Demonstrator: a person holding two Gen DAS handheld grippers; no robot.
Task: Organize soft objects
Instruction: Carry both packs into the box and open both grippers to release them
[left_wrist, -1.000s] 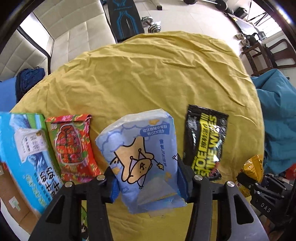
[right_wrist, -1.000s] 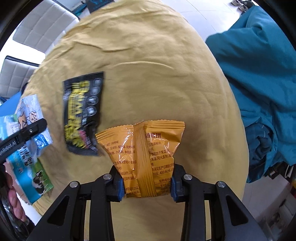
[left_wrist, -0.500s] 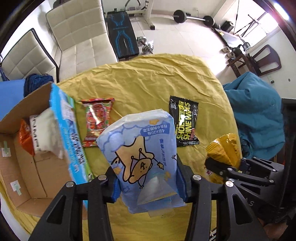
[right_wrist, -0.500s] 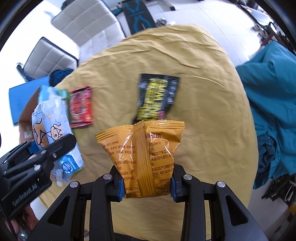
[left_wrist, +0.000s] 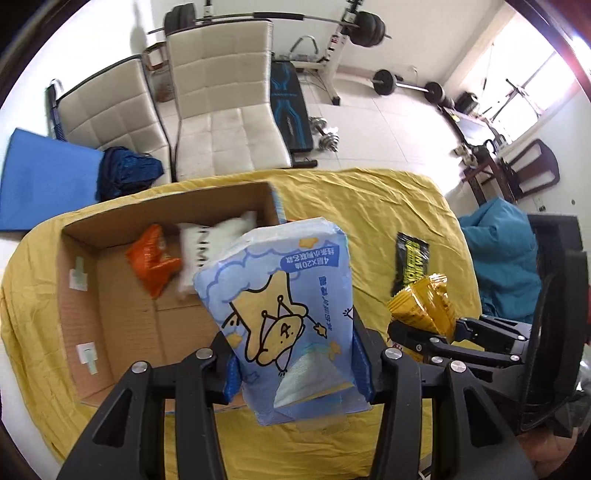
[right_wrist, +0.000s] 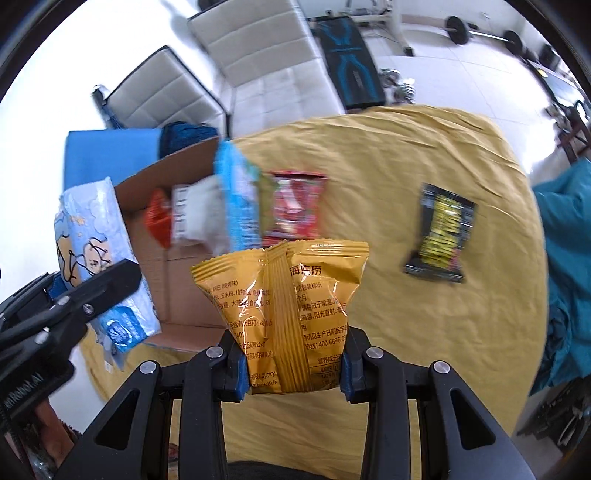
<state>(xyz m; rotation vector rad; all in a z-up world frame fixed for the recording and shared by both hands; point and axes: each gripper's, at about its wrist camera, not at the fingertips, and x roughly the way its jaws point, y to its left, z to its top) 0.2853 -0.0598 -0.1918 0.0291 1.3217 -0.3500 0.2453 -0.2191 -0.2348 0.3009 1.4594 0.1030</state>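
Note:
My left gripper (left_wrist: 293, 373) is shut on a light blue tissue pack (left_wrist: 284, 295) with a cartoon star, held above the near right corner of an open cardboard box (left_wrist: 110, 302). The box holds an orange packet (left_wrist: 153, 260) and a white pack (left_wrist: 210, 243). My right gripper (right_wrist: 293, 369) is shut on a yellow snack bag (right_wrist: 284, 295), held above the yellow tablecloth (right_wrist: 424, 332). The left gripper and tissue pack also show in the right wrist view (right_wrist: 92, 236). A red packet (right_wrist: 293, 206) and a black-yellow wipes packet (right_wrist: 439, 229) lie on the cloth.
The box's blue flap (right_wrist: 236, 195) stands upright between the box and the red packet. Two white chairs (left_wrist: 218, 96) stand behind the table. A teal cloth heap (left_wrist: 502, 258) lies off the right edge. Weights and a bench stand on the floor (left_wrist: 369, 122).
Both grippers have risen and drawn back with their packs. The left one has swung left, so the open box now lies below the tissue pack.

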